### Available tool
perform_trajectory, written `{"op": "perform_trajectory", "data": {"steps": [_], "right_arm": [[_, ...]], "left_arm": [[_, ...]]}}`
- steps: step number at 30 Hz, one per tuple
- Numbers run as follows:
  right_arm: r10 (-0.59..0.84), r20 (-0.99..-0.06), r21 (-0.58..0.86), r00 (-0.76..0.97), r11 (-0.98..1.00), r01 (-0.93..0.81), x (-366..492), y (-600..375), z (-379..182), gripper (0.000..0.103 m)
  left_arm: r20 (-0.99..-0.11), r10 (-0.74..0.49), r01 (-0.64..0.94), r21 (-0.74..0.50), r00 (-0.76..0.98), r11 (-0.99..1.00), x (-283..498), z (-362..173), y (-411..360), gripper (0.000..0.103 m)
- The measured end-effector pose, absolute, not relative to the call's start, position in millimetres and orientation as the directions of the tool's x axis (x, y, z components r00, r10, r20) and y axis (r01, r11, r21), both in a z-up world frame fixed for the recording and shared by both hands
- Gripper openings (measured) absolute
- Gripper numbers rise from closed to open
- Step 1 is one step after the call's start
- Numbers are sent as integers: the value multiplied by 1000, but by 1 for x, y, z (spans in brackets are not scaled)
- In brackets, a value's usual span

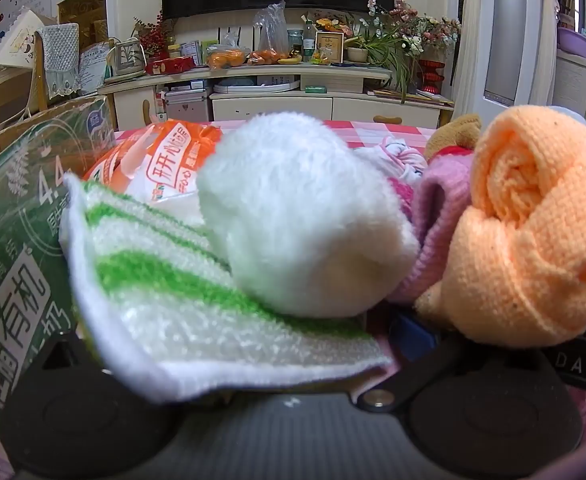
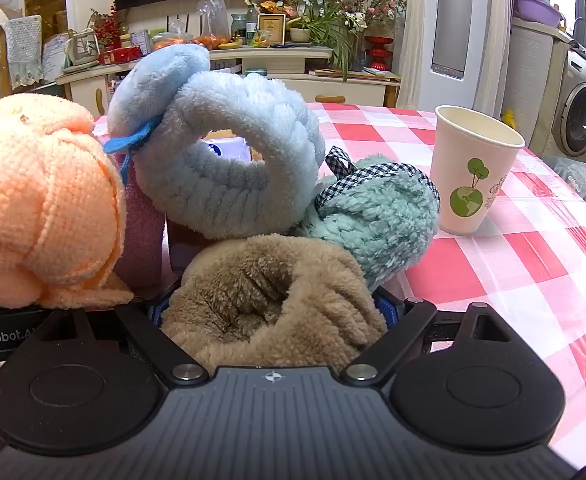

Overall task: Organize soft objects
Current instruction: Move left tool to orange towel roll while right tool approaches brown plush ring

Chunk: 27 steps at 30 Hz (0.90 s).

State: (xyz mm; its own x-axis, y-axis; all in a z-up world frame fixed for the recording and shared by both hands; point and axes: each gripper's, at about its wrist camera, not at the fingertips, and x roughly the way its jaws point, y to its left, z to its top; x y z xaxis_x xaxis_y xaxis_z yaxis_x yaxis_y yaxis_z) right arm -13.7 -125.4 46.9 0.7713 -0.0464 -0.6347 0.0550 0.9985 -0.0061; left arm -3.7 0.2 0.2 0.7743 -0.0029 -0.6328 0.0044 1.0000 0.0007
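From the left, the left gripper [image 1: 249, 344], jaws spread, has the striped cloth [image 1: 197, 304] and white roll [image 1: 301, 220] lying just ahead, while the right gripper [image 2: 271, 300], likewise spread, straddles the tan plush [image 2: 277, 300], probably the nearer pick.

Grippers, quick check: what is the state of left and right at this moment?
Left gripper: open wide, holding nothing; white fluffy ball and striped cloth lie over it.
Right gripper: open wide; tan plush item between its fingers, ungripped.
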Motion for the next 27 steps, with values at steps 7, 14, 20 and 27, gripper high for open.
{"op": "perform_trajectory", "data": {"steps": [7, 14, 20, 27], "right_arm": [[-43, -675, -19, 737, 999, 41, -22, -118, 55, 103], [-31, -688, -7, 725, 999, 37, -45, -112, 53, 103], [-18, -664, 0, 748, 1000, 24, -60, -119, 50, 103], [-24, -647, -12, 762, 1000, 21, -67, -120, 49, 103]], "left_arm": [[-651, -8, 9, -3, 759, 1000, -19, 4, 2, 102], [-662, -17, 40, 19, 750, 999, -43, 6, -3, 102], [-651, -18, 47, 27, 759, 999, -58, 10, 1, 102], [-625, -25, 45, 16, 780, 999, -76, 28, 12, 102]]}}
